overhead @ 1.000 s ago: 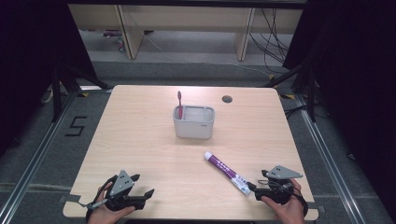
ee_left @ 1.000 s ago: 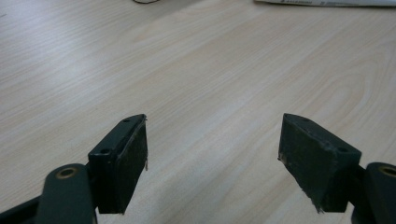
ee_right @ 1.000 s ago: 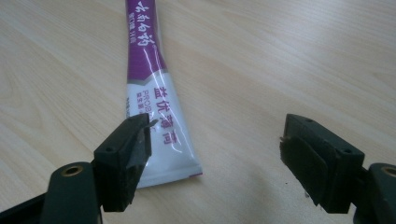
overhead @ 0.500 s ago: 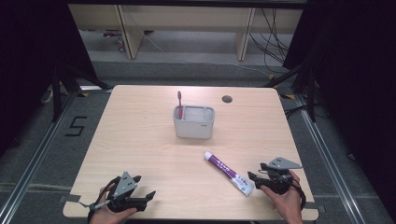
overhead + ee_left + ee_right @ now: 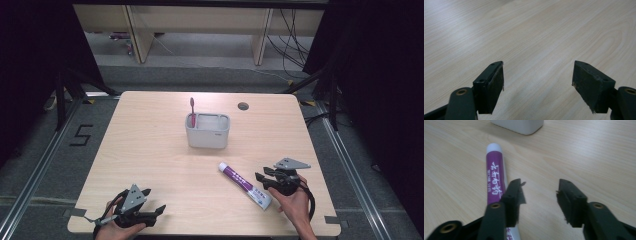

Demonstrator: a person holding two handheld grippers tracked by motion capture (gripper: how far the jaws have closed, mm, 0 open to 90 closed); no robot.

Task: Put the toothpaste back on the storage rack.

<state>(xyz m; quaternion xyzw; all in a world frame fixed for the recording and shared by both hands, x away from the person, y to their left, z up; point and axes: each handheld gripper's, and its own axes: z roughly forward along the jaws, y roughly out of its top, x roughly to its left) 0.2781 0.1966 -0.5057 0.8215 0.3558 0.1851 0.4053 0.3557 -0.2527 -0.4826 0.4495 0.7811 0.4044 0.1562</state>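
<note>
A purple and white toothpaste tube (image 5: 244, 183) lies flat on the wooden table, right of centre near the front. In the right gripper view the tube (image 5: 494, 178) runs beside and partly under the left jaw, outside the gap. My right gripper (image 5: 260, 179) sits just right of the tube. Its jaws (image 5: 540, 189) have just been closing but stand apart, with only bare wood between them. A white holder (image 5: 208, 132) at mid-table has a red toothbrush (image 5: 192, 111) upright in it. My left gripper (image 5: 154, 199) rests at the front left, open (image 5: 539, 75) over bare wood.
A dark round hole (image 5: 243, 106) is in the table top behind the holder. The front edge of the table (image 5: 200, 231) runs close under both hands. The base of the holder (image 5: 520, 125) shows at the top of the right gripper view.
My right gripper has moved left and away from the front edge, up to the toothpaste tube, and its jaws have narrowed. The left gripper has stayed put.
</note>
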